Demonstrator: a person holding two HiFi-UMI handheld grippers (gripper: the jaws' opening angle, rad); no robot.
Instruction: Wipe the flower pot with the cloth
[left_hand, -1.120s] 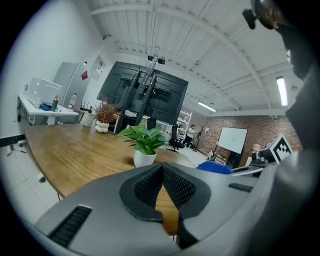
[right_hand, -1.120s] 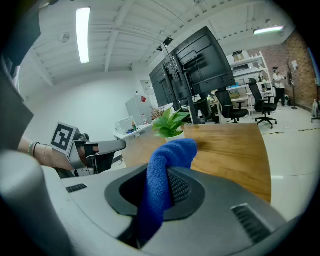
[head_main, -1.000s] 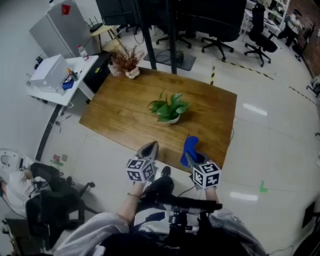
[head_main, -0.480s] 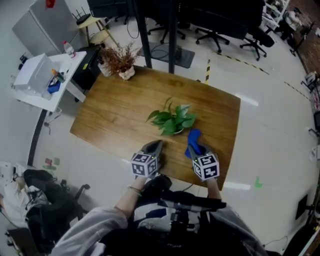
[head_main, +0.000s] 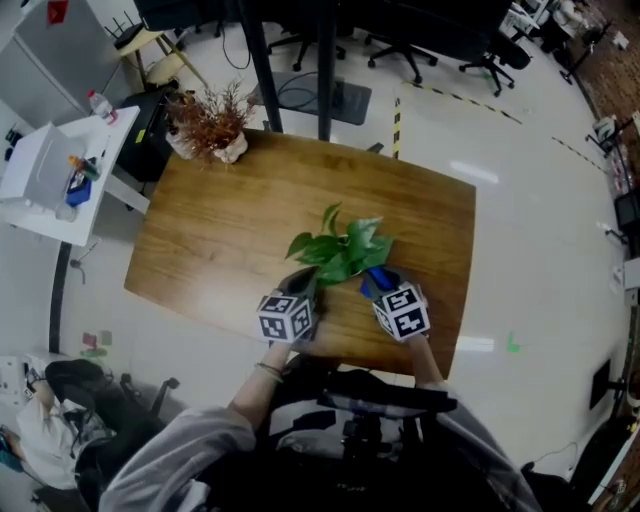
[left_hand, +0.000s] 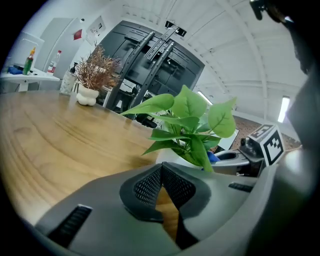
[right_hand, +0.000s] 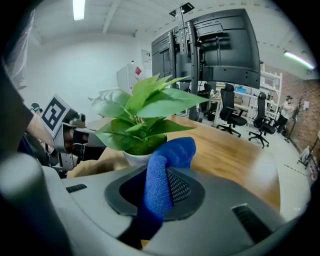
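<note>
A leafy green plant (head_main: 340, 250) stands mid-table; its leaves hide the pot in the head view. The white flower pot (right_hand: 134, 157) shows low under the leaves in the right gripper view and again as the pot (left_hand: 169, 156) in the left gripper view. My right gripper (head_main: 378, 290) is shut on a blue cloth (right_hand: 162, 177), just right of the pot and a short way from it. The cloth (head_main: 375, 279) pokes out toward the leaves. My left gripper (head_main: 303, 284) sits close on the pot's left, jaws shut with nothing between them.
The wooden table (head_main: 220, 230) also carries a dried brown plant in a white vase (head_main: 210, 130) at its far left corner. A white side table with bottles (head_main: 55, 165) stands to the left. Office chairs (head_main: 490, 60) are beyond the table.
Both grippers have moved forward from the table's near edge up to the plant, one on each side of it. The blue cloth stays held in the right gripper.
</note>
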